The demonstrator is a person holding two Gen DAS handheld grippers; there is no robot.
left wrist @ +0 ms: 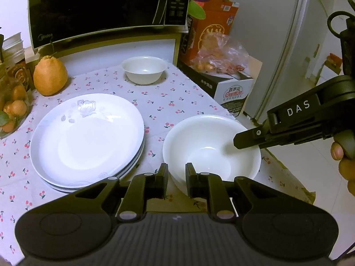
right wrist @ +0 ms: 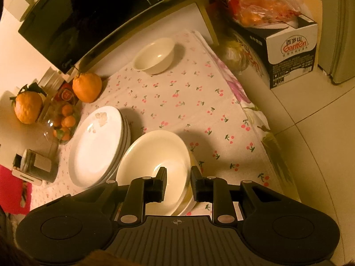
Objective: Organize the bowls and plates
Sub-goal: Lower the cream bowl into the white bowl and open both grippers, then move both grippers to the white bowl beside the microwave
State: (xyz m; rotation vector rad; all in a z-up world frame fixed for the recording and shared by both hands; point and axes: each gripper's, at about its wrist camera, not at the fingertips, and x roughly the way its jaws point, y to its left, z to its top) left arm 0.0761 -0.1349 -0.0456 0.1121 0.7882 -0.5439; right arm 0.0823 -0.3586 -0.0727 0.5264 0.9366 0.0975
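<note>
Right wrist view: right gripper (right wrist: 178, 182) jaws straddle near rim of stacked bowls (right wrist: 153, 155), slightly parted, not visibly clamping. Left gripper (left wrist: 177, 180) clenched, empty. Lone small bowl (right wrist: 154, 55) lies far ahead, near microwave (right wrist: 88, 17); right hand nearer.

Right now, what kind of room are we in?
Most likely a home kitchen: a microwave behind the table, a fridge to the side, and plates on a cherry-print tablecloth.

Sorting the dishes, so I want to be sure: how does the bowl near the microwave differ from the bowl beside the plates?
The far bowl stands alone; the near bowl sits nested on more bowls. The far bowl looks smaller and sits by the microwave; the near bowl sits at the table's front edge beside the plate stack. Both are plain white, upright and empty.
</note>
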